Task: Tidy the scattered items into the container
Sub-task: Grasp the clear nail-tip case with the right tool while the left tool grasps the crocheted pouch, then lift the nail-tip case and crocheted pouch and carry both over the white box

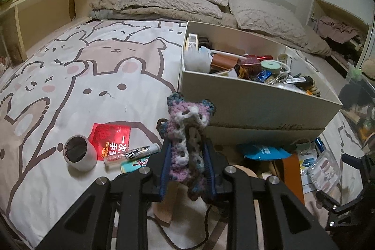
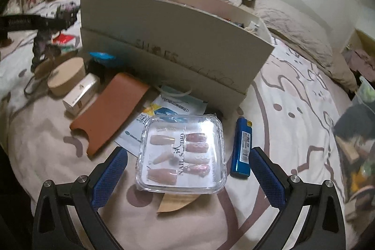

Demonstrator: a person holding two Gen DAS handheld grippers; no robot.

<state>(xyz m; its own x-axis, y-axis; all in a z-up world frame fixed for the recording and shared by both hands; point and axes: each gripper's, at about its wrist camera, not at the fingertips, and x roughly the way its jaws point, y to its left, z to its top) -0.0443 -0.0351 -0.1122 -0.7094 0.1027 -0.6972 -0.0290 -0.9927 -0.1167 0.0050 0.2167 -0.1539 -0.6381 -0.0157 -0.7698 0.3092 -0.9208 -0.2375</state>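
While the crocheted pouch is being held clamped in the left hand-held gripper, a carry toward the box at one o'clock is being called for; the right hand-held gripper is being held wide apart over the nail case on the bed.

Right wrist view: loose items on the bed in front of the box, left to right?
Round tan lidded box → small white carton → flat brown leather sleeve → clear plastic case of press-on nails → blue lighter. The printed packets under the case overlap too much to order.
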